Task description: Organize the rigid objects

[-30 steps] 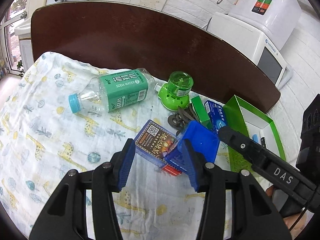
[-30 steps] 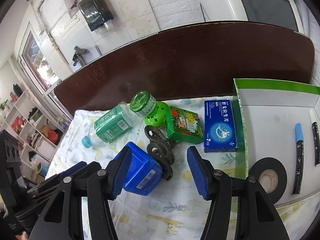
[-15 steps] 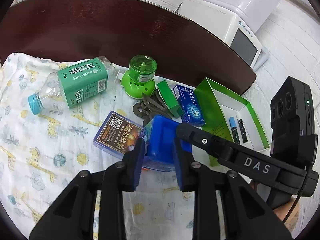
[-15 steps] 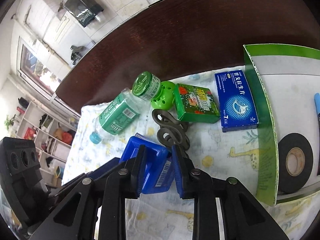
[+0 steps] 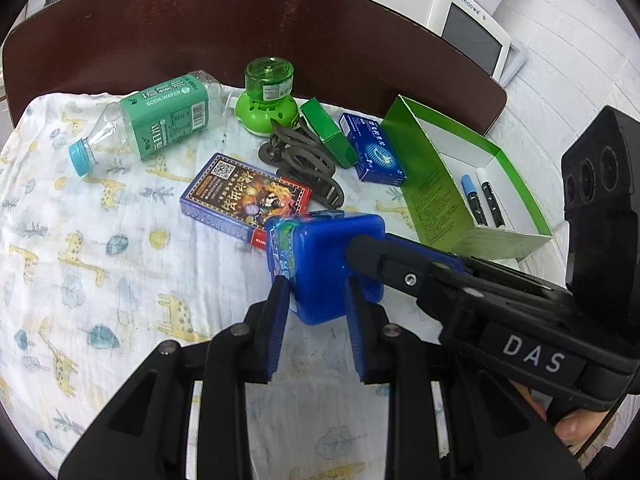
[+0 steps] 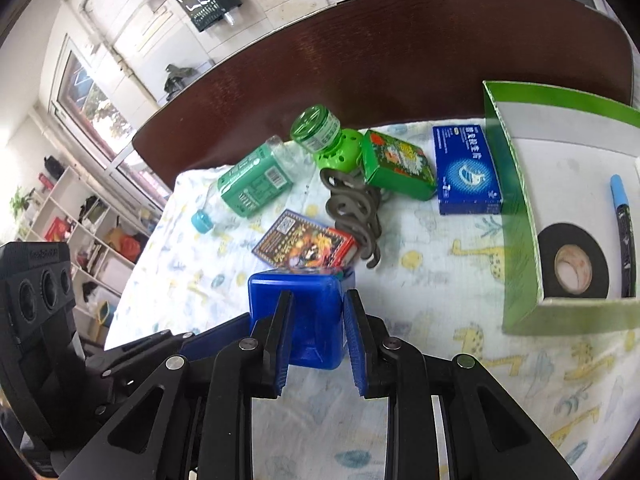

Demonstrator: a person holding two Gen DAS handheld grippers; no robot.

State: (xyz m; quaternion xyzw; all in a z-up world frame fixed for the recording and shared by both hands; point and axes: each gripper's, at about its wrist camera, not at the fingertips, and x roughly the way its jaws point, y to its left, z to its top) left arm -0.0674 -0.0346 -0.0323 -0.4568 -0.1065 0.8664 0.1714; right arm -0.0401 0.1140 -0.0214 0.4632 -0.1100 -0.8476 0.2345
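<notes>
1. Left wrist view first: at the far left of the giraffe-print cloth [image 5: 100, 248] that covers the tabletop we see a plastic bottle [image 5: 160, 120] on its side, its green label reading "SODA WATER", teal cap toward us.
2. Next to the right stands a green round dispenser [image 5: 267, 100], a small printed label on its clear top; we cannot read it.
3. In front of it lies a flat card box [image 5: 244, 196] with a QR code and Chinese lettering that we cannot make out, and just beside that a tangle of dark grey clips [image 5: 298, 160].
4. Our left tongs [image 5: 316, 300] are clamped on the near end of a blue plastic box [image 5: 320, 252], pads pressed to both its sides; it is at the front centre of the cloth, touching the card box.
5. Our right tongs [image 6: 316, 320] grip the same blue plastic box; in the left wrist view their arm, marked "DAS", crosses over it from the right.
6. Further right lean a small green carton [image 5: 326, 130] and a blue medicine carton [image 5: 376, 152], Chinese print only.
7. At the far right an open green tray [image 5: 432, 184] holds a blue marker [image 6: 620, 200], a black marker [image 5: 492, 208] and, in the right wrist view, a roll of black tape [image 6: 572, 260].
8. Behind the tabletop a white appliance [image 5: 460, 0] reads "vimao".
</notes>
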